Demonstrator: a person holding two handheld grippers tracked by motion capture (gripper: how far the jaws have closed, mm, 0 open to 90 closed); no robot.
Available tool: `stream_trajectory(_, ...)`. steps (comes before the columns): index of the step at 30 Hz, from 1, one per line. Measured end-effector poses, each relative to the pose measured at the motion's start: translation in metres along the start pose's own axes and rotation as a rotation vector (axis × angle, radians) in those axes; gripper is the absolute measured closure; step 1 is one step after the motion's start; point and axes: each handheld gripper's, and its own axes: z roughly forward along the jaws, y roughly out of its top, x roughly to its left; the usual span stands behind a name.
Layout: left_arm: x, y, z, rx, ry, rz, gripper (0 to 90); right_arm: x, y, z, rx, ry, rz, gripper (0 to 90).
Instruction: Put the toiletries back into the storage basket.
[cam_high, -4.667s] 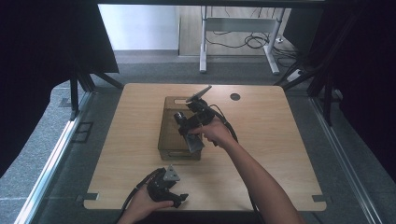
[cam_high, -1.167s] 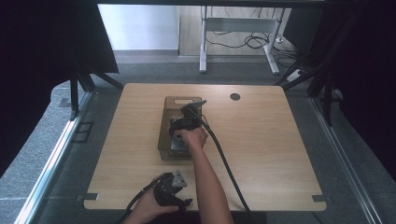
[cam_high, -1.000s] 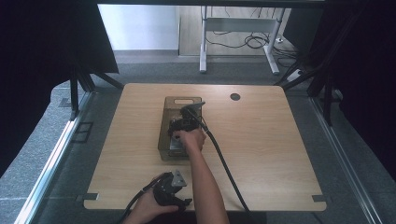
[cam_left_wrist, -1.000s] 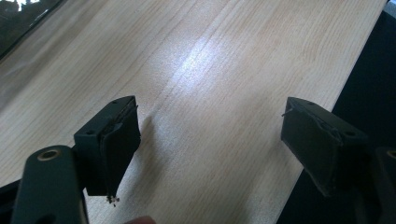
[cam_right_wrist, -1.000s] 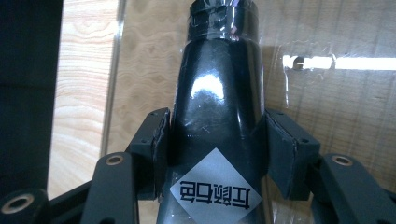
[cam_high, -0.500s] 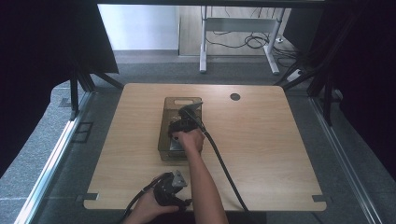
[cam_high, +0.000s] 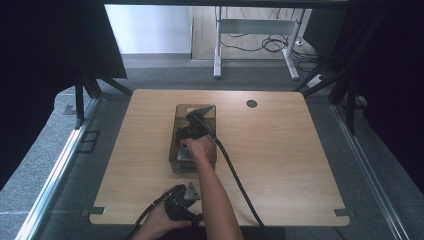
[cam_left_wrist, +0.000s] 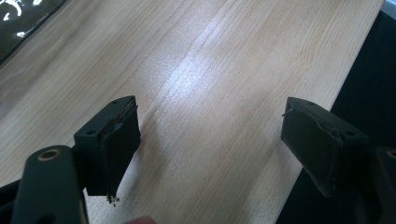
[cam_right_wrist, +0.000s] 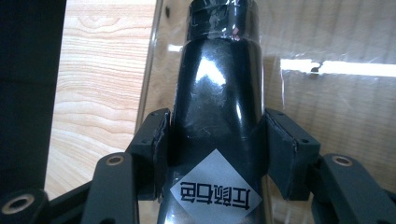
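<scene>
A glossy black bottle (cam_right_wrist: 219, 84) with a white diamond label sits between the jaws of my right gripper (cam_right_wrist: 217, 144), and both pads press on its sides. In the high view the right gripper (cam_high: 192, 132) holds the bottle (cam_high: 200, 113) low over a clear plastic box (cam_high: 175, 146) at the table's middle. The box's clear wall (cam_right_wrist: 327, 93) lies right behind the bottle. My left gripper (cam_left_wrist: 210, 135) is open with nothing between its jaws. It is held just above the wood near the table's front edge (cam_high: 182, 196).
The wooden table (cam_high: 290, 160) has a small round hole (cam_high: 251, 103) at its far right. The right gripper's cable (cam_high: 240, 185) trails across the wood toward the front edge. Black curtains and frame legs flank the table. A dark clear corner (cam_left_wrist: 18, 23) shows beyond the left jaws.
Since the earliest frame my right hand has come down and left with the bottle, from above the box into it. Over the last second nothing visibly moved.
</scene>
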Motion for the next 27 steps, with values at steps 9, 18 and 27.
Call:
stream_trajectory(9, 0.001, 0.0, 0.0, 0.003, 0.002, -0.002, 19.9, 0.002, -0.002, 0.014, 0.014, -0.034, 0.024, 44.5)
stream_trajectory(18, 0.002, -0.001, 0.0, 0.006, 0.002, -0.003, 19.9, -0.003, -0.007, 0.022, 0.028, -0.047, 0.067, 38.3)
stream_trajectory(27, 0.0, 0.0, 0.002, 0.005, -0.003, -0.001, 19.9, -0.002, -0.003, -0.002, -0.015, -0.05, -0.002, 33.9)
